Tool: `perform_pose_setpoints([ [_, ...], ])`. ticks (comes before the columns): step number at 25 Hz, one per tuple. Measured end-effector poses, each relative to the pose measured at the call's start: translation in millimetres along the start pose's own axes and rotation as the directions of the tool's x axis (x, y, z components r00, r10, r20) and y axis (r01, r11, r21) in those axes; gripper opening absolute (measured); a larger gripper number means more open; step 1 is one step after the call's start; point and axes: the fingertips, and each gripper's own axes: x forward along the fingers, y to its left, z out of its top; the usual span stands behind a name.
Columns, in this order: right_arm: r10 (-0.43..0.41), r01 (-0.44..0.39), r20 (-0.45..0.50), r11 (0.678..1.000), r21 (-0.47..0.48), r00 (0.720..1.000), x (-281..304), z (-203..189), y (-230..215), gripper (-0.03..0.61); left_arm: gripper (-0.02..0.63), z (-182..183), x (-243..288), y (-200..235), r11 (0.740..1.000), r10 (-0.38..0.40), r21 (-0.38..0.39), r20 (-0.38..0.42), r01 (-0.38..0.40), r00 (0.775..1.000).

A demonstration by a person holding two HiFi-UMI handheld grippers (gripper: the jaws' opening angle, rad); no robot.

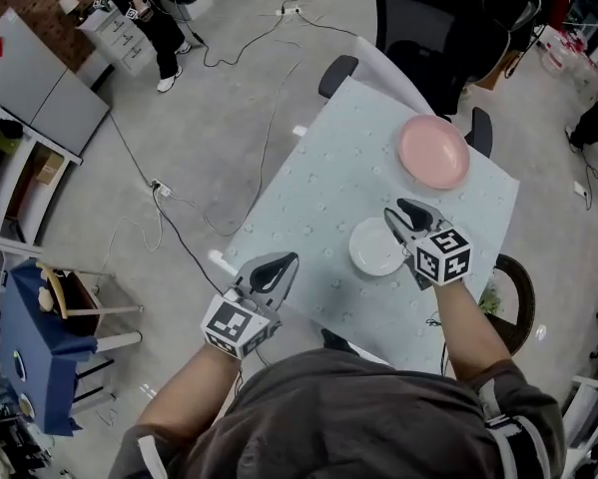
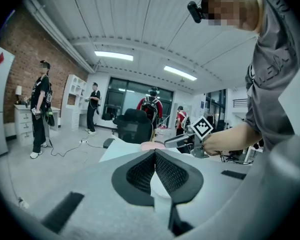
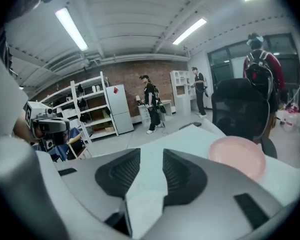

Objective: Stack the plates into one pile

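- A round pink plastic plate (image 1: 433, 151) lies flat near the far corner of the desk (image 1: 318, 198), which is covered in a pale patterned cloth
- A smaller round white plate (image 1: 375, 247) lies nearer the person, well apart from the pink one; nothing rests on either, so no pile has been started and all the stacking is left to do
- The right gripper (image 1: 403, 216) hovers just beside the white plate, at its right edge; its fingers (image 3: 117, 174) stand apart with only bare desk showing in the gap
- The left gripper (image 1: 284, 264) is at the near left edge of the desk, away from both plates; its fingers (image 2: 139, 174) meet at the tips and hold nothing
- Only the head view shows both plates and the gap between them
- The right gripper view shows the pink plate (image 3: 237, 156) ahead and to the right, but not the white one
- The left gripper view catches a thin sliver of pink plate (image 2: 152, 145) past its fingertips, and the right gripper (image 2: 182, 140) held level in the person's hand
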Motion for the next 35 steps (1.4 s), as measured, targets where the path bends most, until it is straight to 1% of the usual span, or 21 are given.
perform_pose_setpoints([
  [3, 0.084, -0.079, 0.078, 0.995, -0.069, 0.993, 6, 53, 29, 0.098, 0.005, 22, -24, 11, 0.997, 0.08, 0.003, 0.045, -0.08, 0.996],
  [5, 0.149, -0.134, 0.121, 0.983, -0.128, 0.981, 9, 85, 55, 0.061, 0.005, 36, -47, 19, 0.988, 0.151, 0.003, 0.067, -0.151, 0.986],
  [8, 0.251, -0.216, 0.163, 0.955, -0.205, 0.954, 13, 124, 108, 0.018, 0.005, 54, -95, 28, 0.967, 0.254, 0.003, 0.106, -0.255, 0.962],
  [11, 0.349, -0.298, 0.181, 0.919, -0.258, 0.919, 19, 156, 172, -0.006, 0.005, 73, -157, 32, 0.944, 0.322, 0.014, 0.167, -0.329, 0.932],
  [12, 0.379, -0.322, 0.183, 0.905, -0.279, 0.907, 21, 166, 195, -0.006, 0.005, 79, -181, 33, 0.933, 0.351, 0.017, 0.181, -0.36, 0.919],
  [15, 0.466, -0.392, 0.181, 0.858, -0.333, 0.866, 26, 188, 266, -0.006, 0.005, 86, -255, 38, 0.89, 0.443, 0.009, 0.215, -0.455, 0.87],
  [18, 0.549, -0.462, 0.16, 0.802, -0.38, 0.821, 32, 197, 339, -0.006, 0.005, 81, -326, 40, 0.847, 0.518, -0.02, 0.25, -0.531, 0.818],
  [20, 0.602, -0.508, 0.136, 0.757, -0.41, 0.787, 35, 199, 386, -0.006, 0.005, 76, -369, 39, 0.809, 0.574, -0.028, 0.257, -0.588, 0.778],
  [23, 0.68, -0.577, 0.094, 0.68, -0.452, 0.727, 38, 194, 455, -0.008, 0.005, 66, -429, 31, 0.748, 0.649, -0.044, 0.26, -0.662, 0.715],
  [27, 0.761, -0.663, 0.022, 0.579, -0.475, 0.649, 44, 171, 539, -0.008, 0.005, 44, -500, 17, 0.671, 0.729, -0.081, 0.252, -0.737, 0.637],
  [31, 0.819, -0.739, -0.066, 0.476, -0.477, 0.571, 44, 133, 612, -0.008, 0.005, 22, -565, -3, 0.583, 0.802, -0.109, 0.239, -0.805, 0.548],
  [33, 0.837, -0.768, -0.105, 0.433, -0.472, 0.537, 41, 114, 646, -0.008, 0.005, 13, -596, -12, 0.543, 0.83, -0.138, 0.238, -0.828, 0.504],
  [35, 0.851, -0.791, -0.134, 0.399, -0.465, 0.508, 39, 100, 675, -0.008, 0.005, 3, -622, -19, 0.51, 0.851, -0.169, 0.236, -0.843, 0.468],
])
